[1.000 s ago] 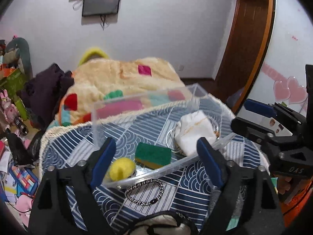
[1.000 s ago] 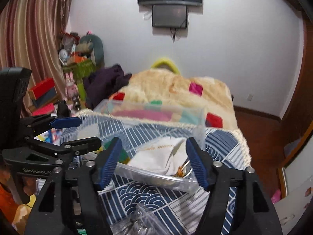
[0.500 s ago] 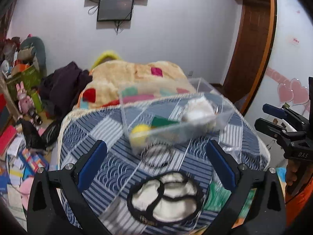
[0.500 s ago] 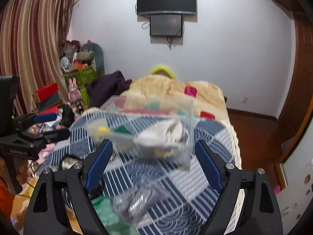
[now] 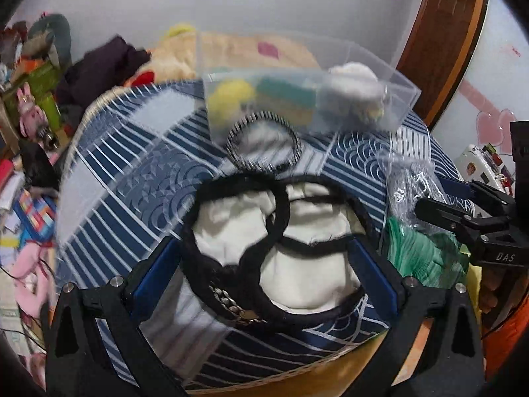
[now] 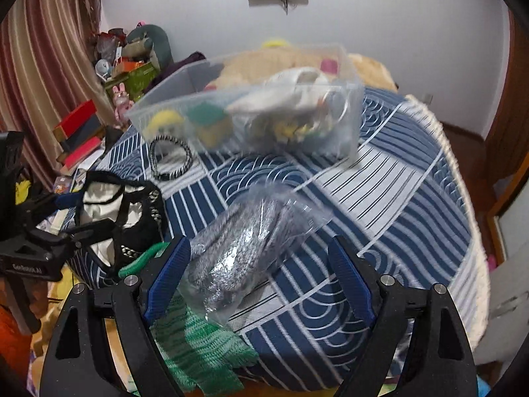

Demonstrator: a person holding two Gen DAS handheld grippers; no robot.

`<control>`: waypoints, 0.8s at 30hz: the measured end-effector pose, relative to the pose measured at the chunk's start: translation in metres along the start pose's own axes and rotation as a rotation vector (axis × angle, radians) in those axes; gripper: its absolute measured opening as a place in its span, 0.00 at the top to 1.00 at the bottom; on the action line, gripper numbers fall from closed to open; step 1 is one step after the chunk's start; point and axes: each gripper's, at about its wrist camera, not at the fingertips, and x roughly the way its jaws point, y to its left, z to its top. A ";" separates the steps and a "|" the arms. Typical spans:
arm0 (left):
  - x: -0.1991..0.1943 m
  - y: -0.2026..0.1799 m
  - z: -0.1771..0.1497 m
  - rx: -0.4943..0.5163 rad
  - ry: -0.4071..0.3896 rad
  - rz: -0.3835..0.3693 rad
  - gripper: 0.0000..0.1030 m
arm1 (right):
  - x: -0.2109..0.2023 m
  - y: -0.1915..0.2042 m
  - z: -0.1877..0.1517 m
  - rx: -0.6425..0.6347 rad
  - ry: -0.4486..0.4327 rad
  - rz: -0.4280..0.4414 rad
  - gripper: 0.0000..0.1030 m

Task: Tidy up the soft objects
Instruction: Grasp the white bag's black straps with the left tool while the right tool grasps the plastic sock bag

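A clear plastic bin (image 5: 400, 89) stands at the far side of the blue patterned table (image 5: 125, 178); it holds a yellow ball (image 5: 231, 94), a green sponge (image 5: 284, 99) and a white pouch (image 5: 353, 86). My left gripper (image 5: 264, 271) is open, its fingers on either side of a white cloth item with black trim (image 5: 287, 248). My right gripper (image 6: 261, 281) is open over a clear bag of grey knit (image 6: 244, 241). A green knit piece (image 6: 201, 350) lies beside the bag. A black-and-white braided band (image 5: 264, 142) lies in front of the bin.
The table's near edge (image 5: 297, 370) is just under both grippers. A blanket-covered bed (image 6: 264, 63) lies behind the table. Clutter, boxes and toys (image 6: 79, 132) fill the floor at left. A wooden door (image 5: 439, 39) is at right.
Both grippers have pulled back from the bin toward the table's near edge and lowered. The left now straddles the white cloth item, the right the bag of grey knit.
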 end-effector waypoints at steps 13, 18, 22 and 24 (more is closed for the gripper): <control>0.007 -0.017 -0.001 0.044 -0.054 -0.048 0.55 | -0.017 0.007 -0.005 -0.072 -0.056 -0.020 0.75; -0.006 -0.016 0.001 0.052 -0.085 -0.055 0.85 | -0.032 0.003 -0.001 -0.059 -0.098 -0.028 0.76; -0.022 -0.014 0.006 0.060 -0.127 -0.041 0.87 | -0.048 0.001 0.008 -0.047 -0.150 -0.030 0.76; -0.031 -0.012 0.011 0.054 -0.152 -0.045 0.87 | -0.052 0.002 0.014 -0.044 -0.172 -0.032 0.76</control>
